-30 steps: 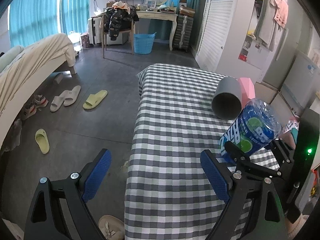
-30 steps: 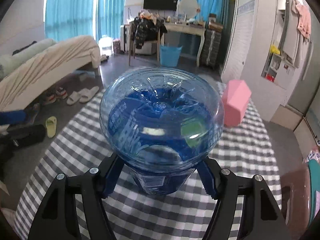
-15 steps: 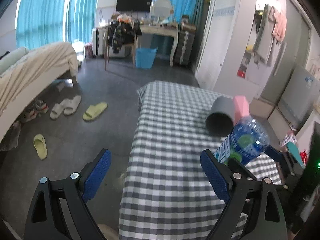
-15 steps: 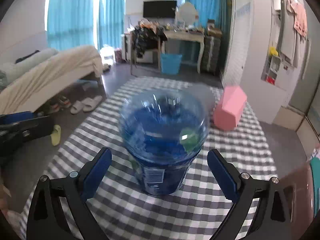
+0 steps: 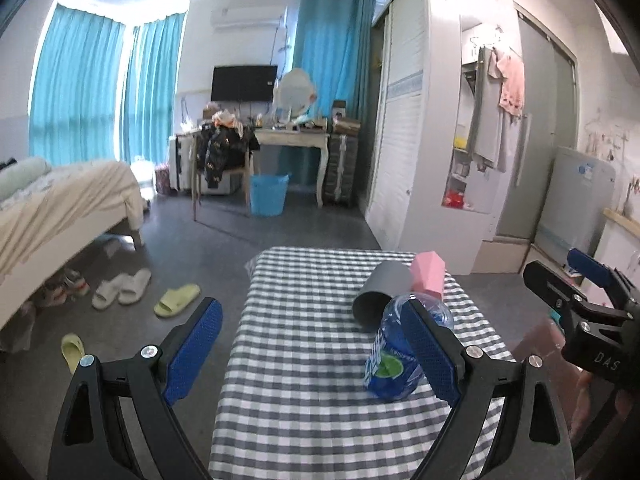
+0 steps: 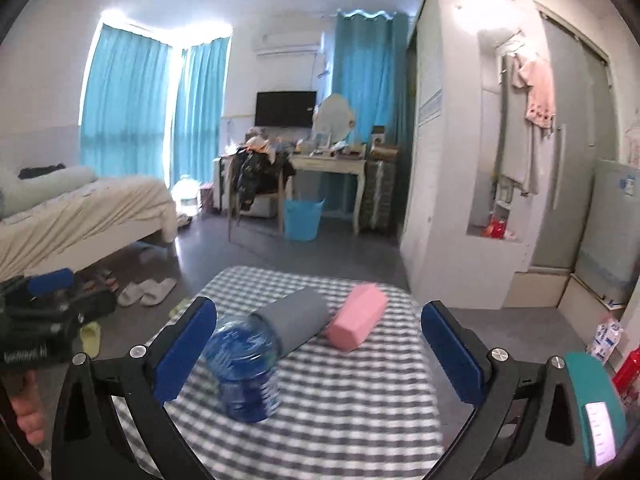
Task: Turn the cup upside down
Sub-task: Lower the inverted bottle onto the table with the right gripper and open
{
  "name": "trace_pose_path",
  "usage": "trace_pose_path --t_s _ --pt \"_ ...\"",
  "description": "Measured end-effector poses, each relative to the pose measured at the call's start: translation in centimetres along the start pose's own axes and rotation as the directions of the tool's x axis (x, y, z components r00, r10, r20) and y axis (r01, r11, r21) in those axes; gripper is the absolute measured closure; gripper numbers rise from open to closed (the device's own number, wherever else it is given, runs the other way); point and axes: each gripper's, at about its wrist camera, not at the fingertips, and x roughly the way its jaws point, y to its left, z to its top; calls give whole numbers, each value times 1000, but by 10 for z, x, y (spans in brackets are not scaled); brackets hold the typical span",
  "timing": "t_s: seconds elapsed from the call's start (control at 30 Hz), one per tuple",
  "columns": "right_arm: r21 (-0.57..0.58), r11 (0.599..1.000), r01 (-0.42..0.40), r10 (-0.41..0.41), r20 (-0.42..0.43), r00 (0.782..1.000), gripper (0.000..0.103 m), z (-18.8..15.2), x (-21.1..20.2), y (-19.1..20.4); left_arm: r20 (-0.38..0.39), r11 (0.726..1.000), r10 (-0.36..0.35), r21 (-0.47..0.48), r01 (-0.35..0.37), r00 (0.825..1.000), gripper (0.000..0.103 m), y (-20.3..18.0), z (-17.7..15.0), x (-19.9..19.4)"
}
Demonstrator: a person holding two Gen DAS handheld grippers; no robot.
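Released since a second ago, the blue cup (image 6: pixel 244 368) stands upside down near the table's (image 5: pixel 304 412) right edge, beside the grey tube (image 6: pixel 290 322), while both right gripper (image 6: pixel 316 354) and left gripper (image 5: pixel 314 354) show jaws wide apart and empty.

On the checked table (image 5: pixel 312 380): one blue cup (image 5: pixel 390 360), one grey tube (image 5: pixel 380 294), one pink box (image 5: pixel 429 274), apparently nothing more.

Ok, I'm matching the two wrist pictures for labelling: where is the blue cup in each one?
Left wrist: blue cup right of centre, partly behind the left gripper's right finger.
Right wrist: blue cup lower left, beside the right gripper's left finger.
Shared landmark: the grey tube lying just behind it.
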Motion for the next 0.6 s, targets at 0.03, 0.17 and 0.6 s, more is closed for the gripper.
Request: trace_pose_path --t_s 0.03,0.17,0.6 --pt "6 1000 -6 6 -9 1000 0 -3 2 -4 9 1000 9 16 -9 1000 10 -5 -1 1" --pt "77 997 -15 19 -55 998 0 -19 16 -26 21 998 36 49 -37 999 9 -17 -8 8" --pt "38 999 32 -30 -47 998 0 -35 19 -41 3 997 -4 73 4 1000 9 -39 -15 25"
